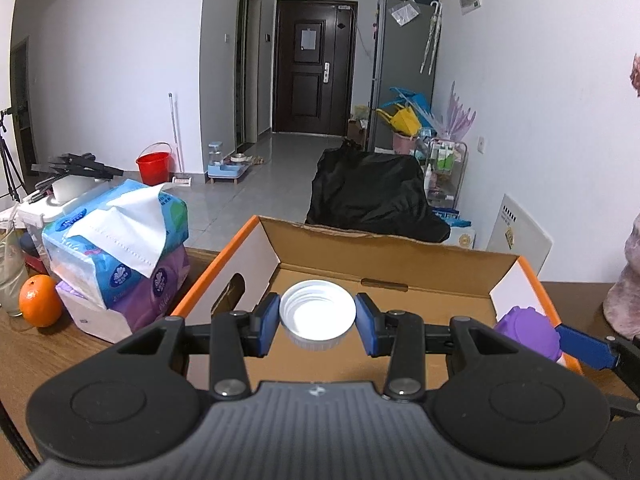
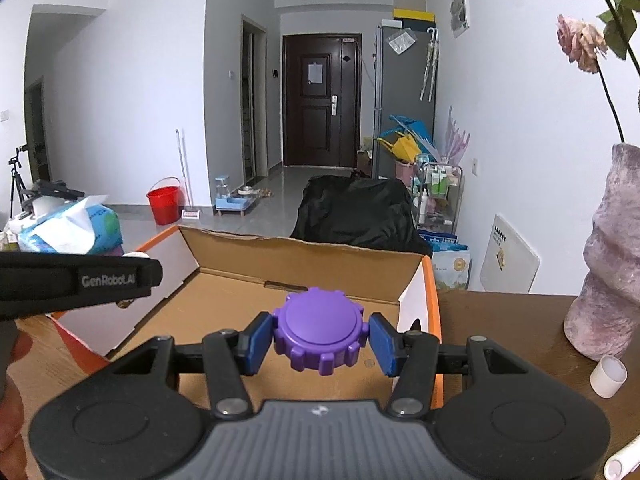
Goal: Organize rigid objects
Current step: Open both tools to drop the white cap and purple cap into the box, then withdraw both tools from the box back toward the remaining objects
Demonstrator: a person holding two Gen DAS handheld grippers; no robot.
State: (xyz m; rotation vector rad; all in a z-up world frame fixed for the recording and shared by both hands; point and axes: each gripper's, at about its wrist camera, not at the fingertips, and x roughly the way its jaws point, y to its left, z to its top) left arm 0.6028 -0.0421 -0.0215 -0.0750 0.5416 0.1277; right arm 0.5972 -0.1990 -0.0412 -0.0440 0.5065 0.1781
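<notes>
1. Left wrist view: my left gripper (image 1: 317, 322) is closed on a white cap (image 1: 317, 314), its blue pads pressing the cap's left and right sides. The cap's open, threaded side faces up, and it hangs over the near part of the cardboard box (image 1: 384, 258).
2. Right wrist view: my right gripper (image 2: 319, 340) is clamped on a purple lid (image 2: 319, 330) with a notched rim, flat top facing up, pads tight on both sides. It hangs over the right half of the same box (image 2: 304, 258).
3. That box sits open on the wooden bench (image 1: 60, 344), orange on the outside, brown inside, flaps up, with a hand cut-out in each white end wall. I see nothing lying on its visible floor.
4. From the left wrist view the purple lid (image 1: 528, 330) shows at the box's right end wall.
5. Left of the box stand stacked tissue packs (image 1: 120, 248) with a sheet pulled out, and an orange (image 1: 40, 300) just beside them.
6. Right of the box in the right wrist view stands a mottled pink vase (image 2: 608, 280) holding a wilted rose (image 2: 580, 42); a small white tube (image 2: 608, 376) lies near its base.
</notes>
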